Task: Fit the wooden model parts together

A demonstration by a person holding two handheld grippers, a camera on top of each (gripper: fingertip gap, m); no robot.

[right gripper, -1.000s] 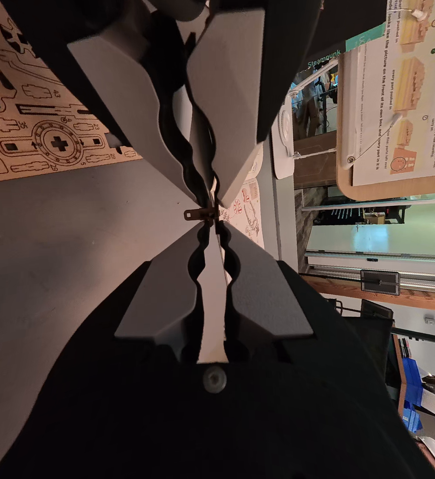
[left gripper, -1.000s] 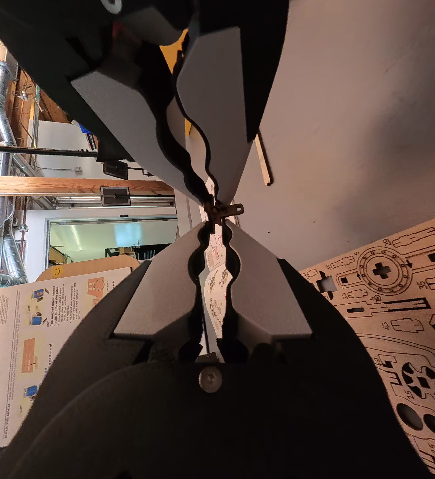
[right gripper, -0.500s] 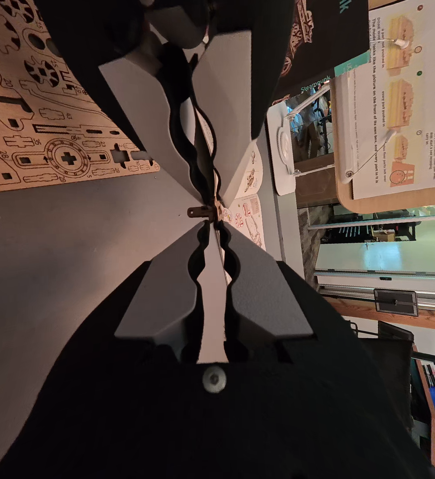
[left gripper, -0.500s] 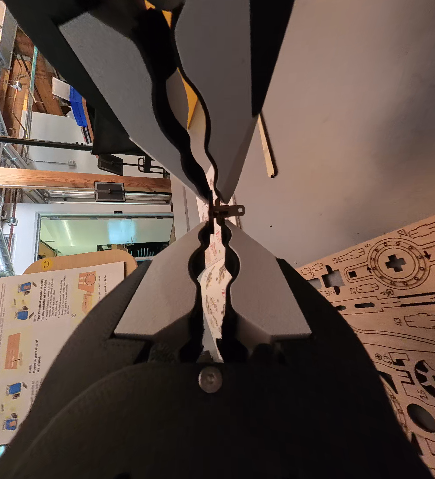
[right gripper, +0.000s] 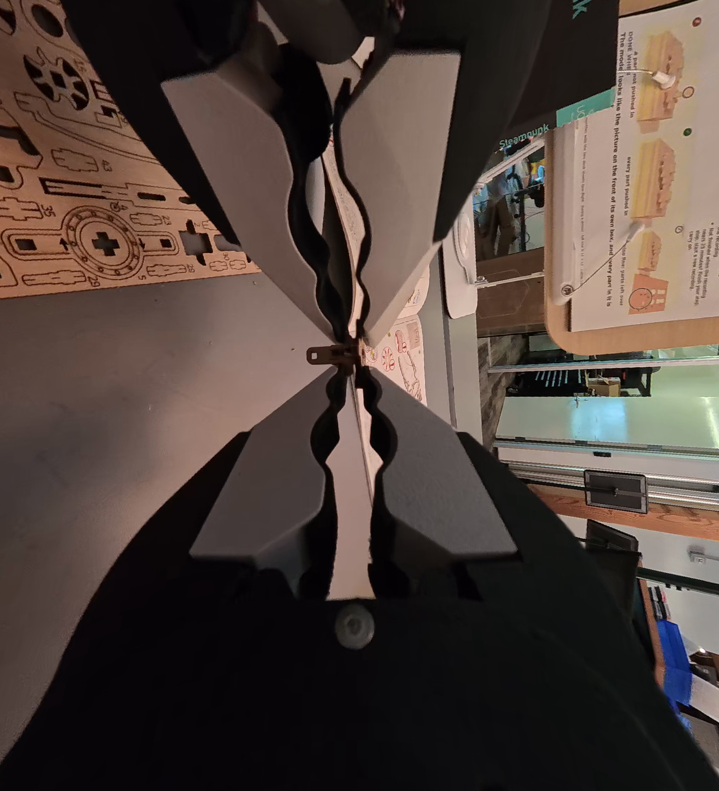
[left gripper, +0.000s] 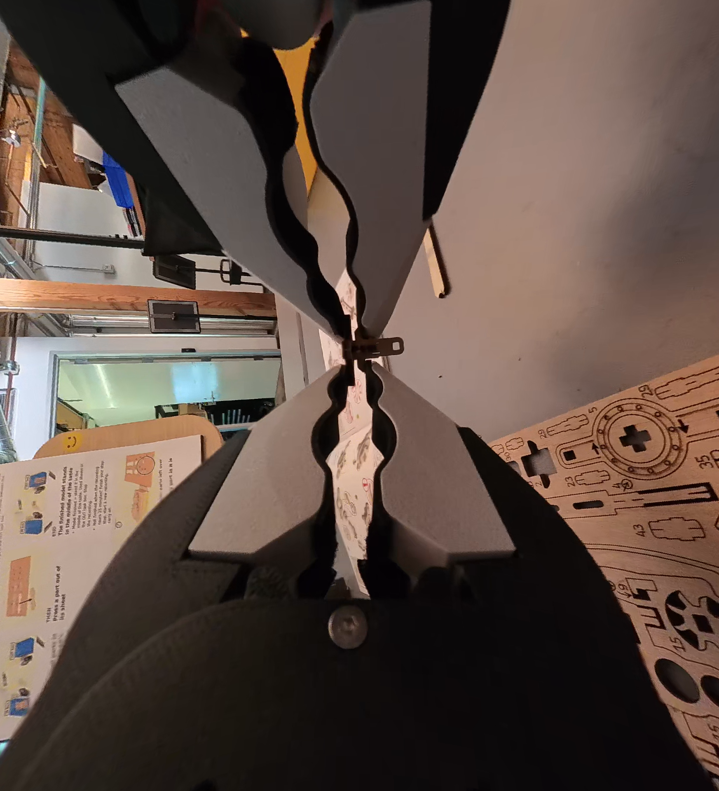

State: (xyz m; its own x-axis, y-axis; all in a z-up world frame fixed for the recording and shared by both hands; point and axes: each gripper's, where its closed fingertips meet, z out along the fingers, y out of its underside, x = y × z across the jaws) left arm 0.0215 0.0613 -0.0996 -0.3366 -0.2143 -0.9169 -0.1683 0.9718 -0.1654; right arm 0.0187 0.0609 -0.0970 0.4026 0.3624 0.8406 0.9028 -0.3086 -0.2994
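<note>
Left wrist view: left gripper [left gripper: 356,371] pinches the small wooden part [left gripper: 372,346] tip to tip with the right gripper [left gripper: 351,327].
Right wrist view: right gripper [right gripper: 351,371] also clamps the part.
Position: above the grey table [left gripper: 606,214], near the cut-out wooden sheet [left gripper: 648,492].

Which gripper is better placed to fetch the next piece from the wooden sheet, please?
Left, probably: the wooden sheet lies close beside the left gripper, farther from the right gripper, though both pinch the small part.
</note>
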